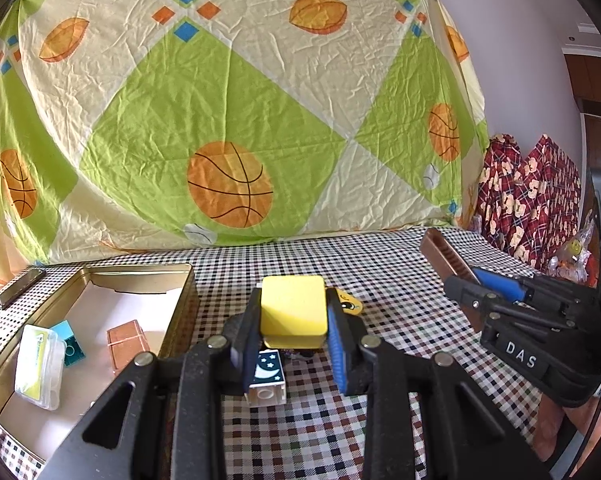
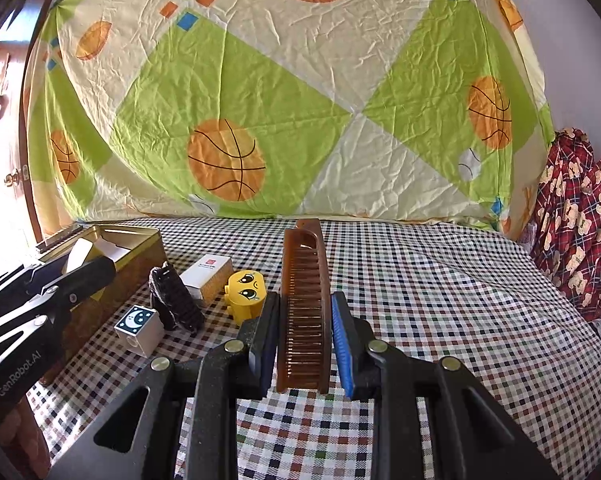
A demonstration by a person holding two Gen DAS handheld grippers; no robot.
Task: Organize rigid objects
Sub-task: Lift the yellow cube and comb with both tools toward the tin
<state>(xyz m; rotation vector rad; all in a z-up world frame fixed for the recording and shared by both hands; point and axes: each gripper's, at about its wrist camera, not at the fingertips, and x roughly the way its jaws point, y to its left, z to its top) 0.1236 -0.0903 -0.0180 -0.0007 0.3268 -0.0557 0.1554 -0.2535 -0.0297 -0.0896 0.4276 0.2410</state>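
A sports-print sheet (image 1: 228, 120) hangs behind the checkered desk (image 2: 440, 300). At the desk's left edge sits a gold tin (image 1: 186, 280). Right of it, the left claw (image 1: 294, 344) pinches a yellow block (image 1: 292, 310). Farther right, the right claw (image 2: 305, 350) pinches a brown comb (image 2: 304, 304) above mid-desk.

The left gripper (image 1: 293, 330) is clamping a yellow rounded-corner block (image 1: 293, 312) between its fingers. Below the fingertips, a white toy brick with a moon-and-stars face (image 1: 267, 380) is lying on the checked tablecloth (image 1: 400, 300). Left of the fingers, a gold metal tin (image 1: 180, 280) is sitting open, holding small boxes.
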